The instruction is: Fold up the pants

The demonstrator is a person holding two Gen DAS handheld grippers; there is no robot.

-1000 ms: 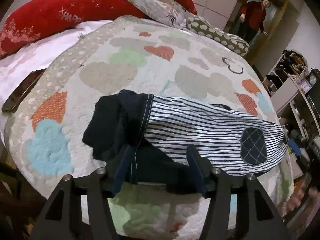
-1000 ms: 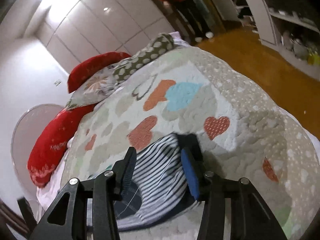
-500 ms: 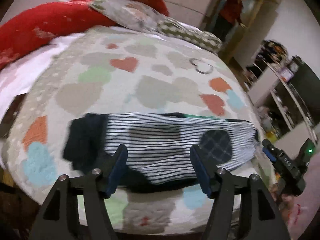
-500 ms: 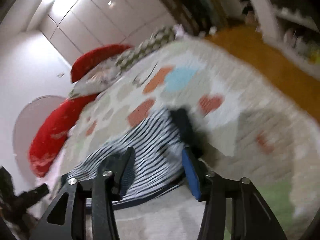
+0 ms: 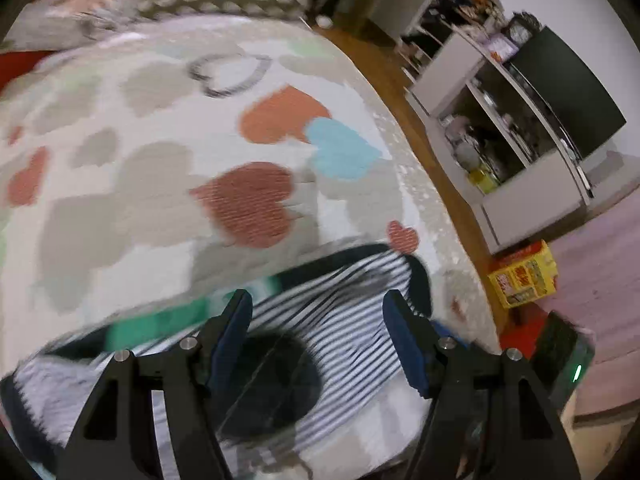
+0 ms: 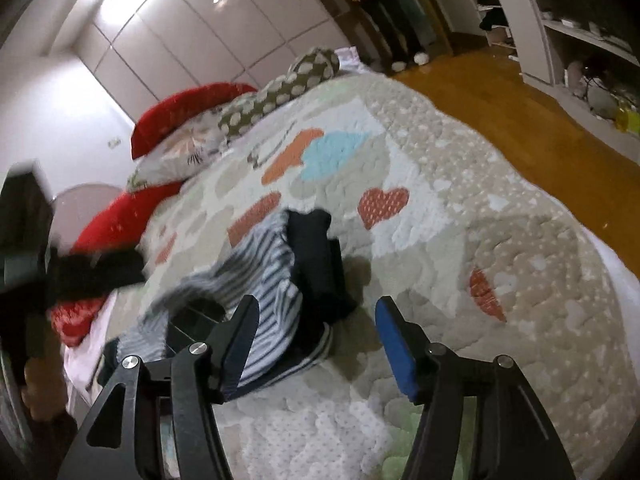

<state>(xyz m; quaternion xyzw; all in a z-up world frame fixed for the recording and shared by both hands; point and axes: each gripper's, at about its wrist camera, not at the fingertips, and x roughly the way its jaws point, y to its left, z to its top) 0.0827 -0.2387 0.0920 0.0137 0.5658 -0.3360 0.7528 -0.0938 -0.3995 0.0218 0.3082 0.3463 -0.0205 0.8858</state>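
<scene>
pants (image 6: 276,280): soft striped cloth, dark plain cuffs, matt
bedspread (image 6: 460,240): quilted cloth, nubbly, matt
floor (image 6: 520,112): smooth wood, slight sheen
wardrobe doors (image 6: 192,28): smooth panels, glossy
right gripper (image 6: 316,340): matt black plastic, blue pads, metal screws

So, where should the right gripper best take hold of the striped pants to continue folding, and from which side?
Probably the dark cuff end of the striped pants. It lies bunched and raised on the quilt, just ahead of the open right gripper. Come from above, one finger on each side of the cuff.
</scene>
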